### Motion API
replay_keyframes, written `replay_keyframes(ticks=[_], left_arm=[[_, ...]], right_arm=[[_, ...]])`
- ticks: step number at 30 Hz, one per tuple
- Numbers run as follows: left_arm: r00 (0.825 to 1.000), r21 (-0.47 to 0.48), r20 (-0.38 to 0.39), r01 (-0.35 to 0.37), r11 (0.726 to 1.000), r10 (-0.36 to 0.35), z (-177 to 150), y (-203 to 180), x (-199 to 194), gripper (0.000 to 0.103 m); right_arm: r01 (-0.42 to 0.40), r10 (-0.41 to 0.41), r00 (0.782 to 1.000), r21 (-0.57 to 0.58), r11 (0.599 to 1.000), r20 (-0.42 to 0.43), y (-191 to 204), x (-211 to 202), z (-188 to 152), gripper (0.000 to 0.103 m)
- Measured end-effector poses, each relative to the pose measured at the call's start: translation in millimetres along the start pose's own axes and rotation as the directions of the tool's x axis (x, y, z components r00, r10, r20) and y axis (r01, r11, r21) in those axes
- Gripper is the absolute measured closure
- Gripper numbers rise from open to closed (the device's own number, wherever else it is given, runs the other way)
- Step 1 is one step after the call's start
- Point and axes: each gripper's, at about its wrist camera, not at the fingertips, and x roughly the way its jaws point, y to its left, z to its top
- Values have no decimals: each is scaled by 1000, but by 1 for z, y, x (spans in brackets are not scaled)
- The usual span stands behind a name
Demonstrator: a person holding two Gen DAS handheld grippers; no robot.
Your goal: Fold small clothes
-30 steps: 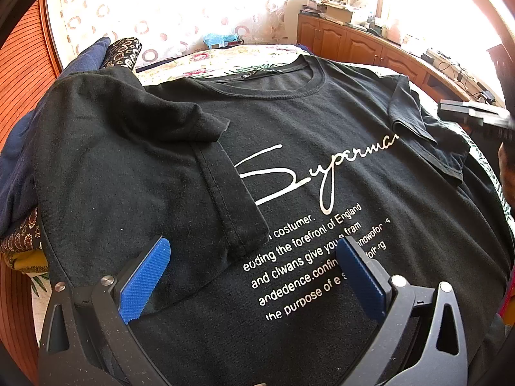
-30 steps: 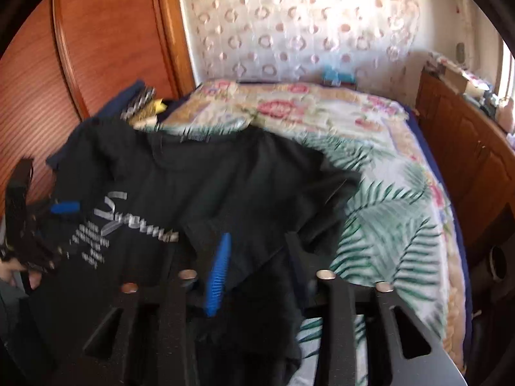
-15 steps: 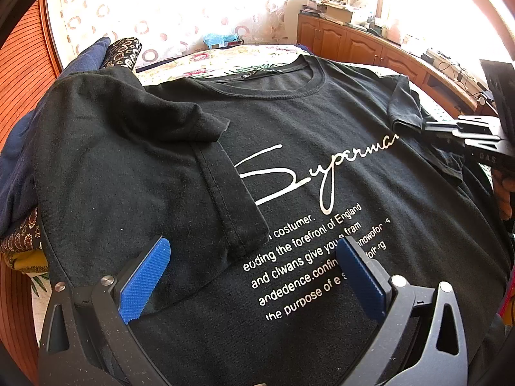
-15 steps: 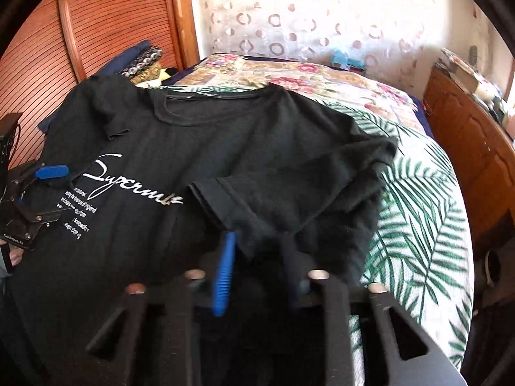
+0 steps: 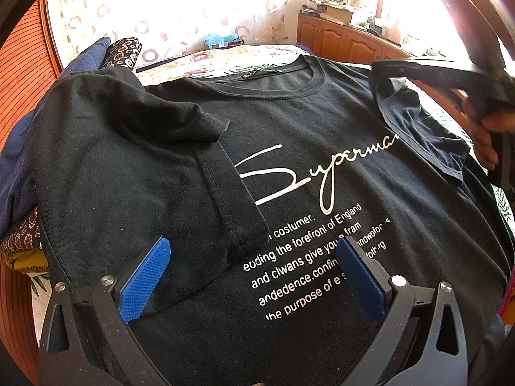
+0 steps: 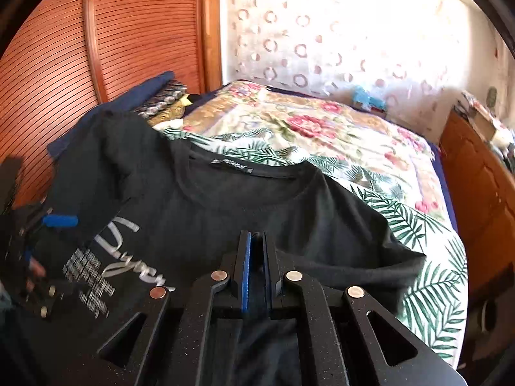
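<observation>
On bed (image 6: 338, 135) — black T-shirt (image 5: 289, 160), sleeves folded

Black t-shirt (image 5: 289, 148) lay front-up on the floral bedspread, white script logo and small text lines across chest, round collar with neck label toward the headboard, one sleeve folded inward over the print, other sleeve lifted off the surface
</observation>
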Motion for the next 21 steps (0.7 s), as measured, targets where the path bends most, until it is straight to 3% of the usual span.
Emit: replay_keyframes(ticks=[2, 4, 8, 14, 21], left_arm=[[1000, 0, 0, 0, 1000, 0, 0, 0, 0, 0], [1000, 0, 0, 0, 1000, 0, 0, 0, 0, 0], [1000, -1, 0, -1, 1000, 1, -1, 0, -1, 0], [999, -40, 50, -10, 999, 12, 1, 11, -14, 0], [986, -82, 160, -35, 996, 48, 20, 39, -50, 0]], right_arm=[[-30, 29, 999, 19, 999, 25, -3, -1, 4, 75], [-9, 8, 999, 22, 1000, 46, -6, -7, 3, 74], [26, -29, 997, 41, 999, 67, -21, -22, -11, 42], [142, -144, 989, 67, 988, 20, -46, -20, -31, 41], [149, -140, 987, 120, 982, -81, -70, 24, -44, 41]])
